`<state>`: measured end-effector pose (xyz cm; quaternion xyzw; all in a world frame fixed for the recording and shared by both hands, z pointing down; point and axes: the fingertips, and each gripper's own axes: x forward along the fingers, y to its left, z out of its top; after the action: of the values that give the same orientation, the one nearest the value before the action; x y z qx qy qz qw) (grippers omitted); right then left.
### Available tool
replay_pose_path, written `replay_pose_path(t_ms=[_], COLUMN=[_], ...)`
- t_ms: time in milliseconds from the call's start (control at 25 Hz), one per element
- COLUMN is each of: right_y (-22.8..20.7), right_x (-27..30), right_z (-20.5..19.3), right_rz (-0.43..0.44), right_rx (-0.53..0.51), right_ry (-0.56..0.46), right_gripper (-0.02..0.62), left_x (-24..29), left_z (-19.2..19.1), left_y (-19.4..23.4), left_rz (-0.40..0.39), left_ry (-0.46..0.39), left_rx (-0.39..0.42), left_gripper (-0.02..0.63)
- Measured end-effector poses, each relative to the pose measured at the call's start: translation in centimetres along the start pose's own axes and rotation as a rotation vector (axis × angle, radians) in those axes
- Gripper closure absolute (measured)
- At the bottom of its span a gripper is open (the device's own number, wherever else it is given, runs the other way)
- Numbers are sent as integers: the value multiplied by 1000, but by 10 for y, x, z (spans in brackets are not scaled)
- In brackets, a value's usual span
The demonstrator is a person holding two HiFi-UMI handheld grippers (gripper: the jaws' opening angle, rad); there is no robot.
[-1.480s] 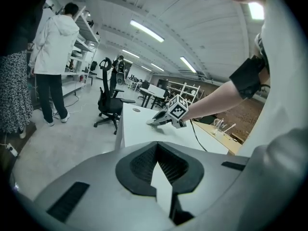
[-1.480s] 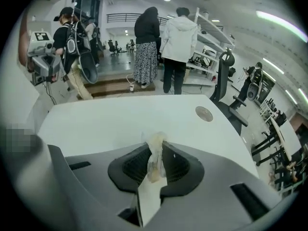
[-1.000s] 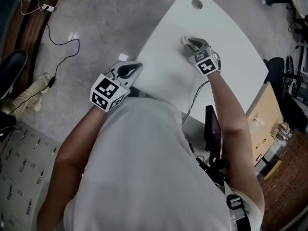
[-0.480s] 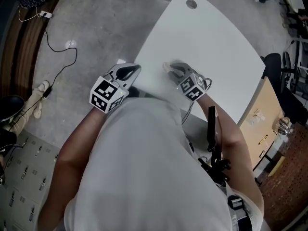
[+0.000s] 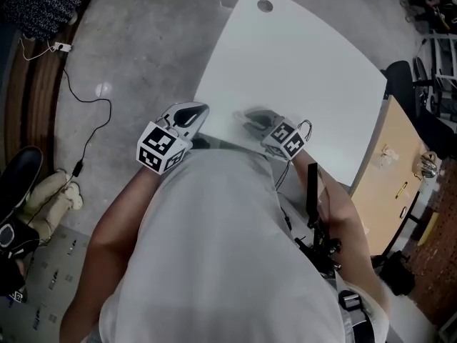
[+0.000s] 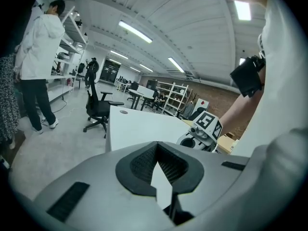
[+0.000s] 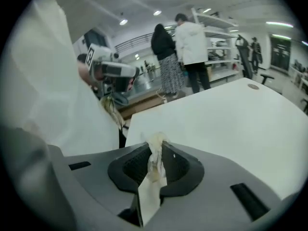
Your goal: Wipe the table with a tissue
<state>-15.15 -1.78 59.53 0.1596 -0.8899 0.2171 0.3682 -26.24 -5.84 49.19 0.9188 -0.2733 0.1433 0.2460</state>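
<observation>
Cream tissue (image 7: 153,171), pinched lengthwise in right hand-held gripper (image 7: 155,147), pokes forward.

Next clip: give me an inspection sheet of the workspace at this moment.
surface: white curved table, bare, round hole near far edge.
job's things: crumpled off-white tissue, clamped in right gripper.
clutter: nothing seen.
grippers: right gripper shut on tissue, at table's near edge; left gripper shut, empty, beside table's edge.
cables: black cable on floor.
surroundings: grey concrete floor, black office chair, people standing.
</observation>
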Motion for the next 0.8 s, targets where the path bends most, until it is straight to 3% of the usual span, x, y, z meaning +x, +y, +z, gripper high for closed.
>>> replay_pose_path(t_ms=[400, 600, 800], right_y=[-30, -47, -58], right_x=[-84, -150, -210], right_z=[0, -17, -43], right_rz=[-282, -428, -583], right_rx=[327, 464, 512], right_ry=[-332, -517, -632], right_gripper=[531, 531, 531], left_x=[45, 64, 78], left_z=[11, 20, 28], left_y=[-28, -47, -53], left_rz=[-160, -195, -180], left_ry=[48, 59, 71], left_rx=[115, 152, 153], left_gripper=[598, 598, 598])
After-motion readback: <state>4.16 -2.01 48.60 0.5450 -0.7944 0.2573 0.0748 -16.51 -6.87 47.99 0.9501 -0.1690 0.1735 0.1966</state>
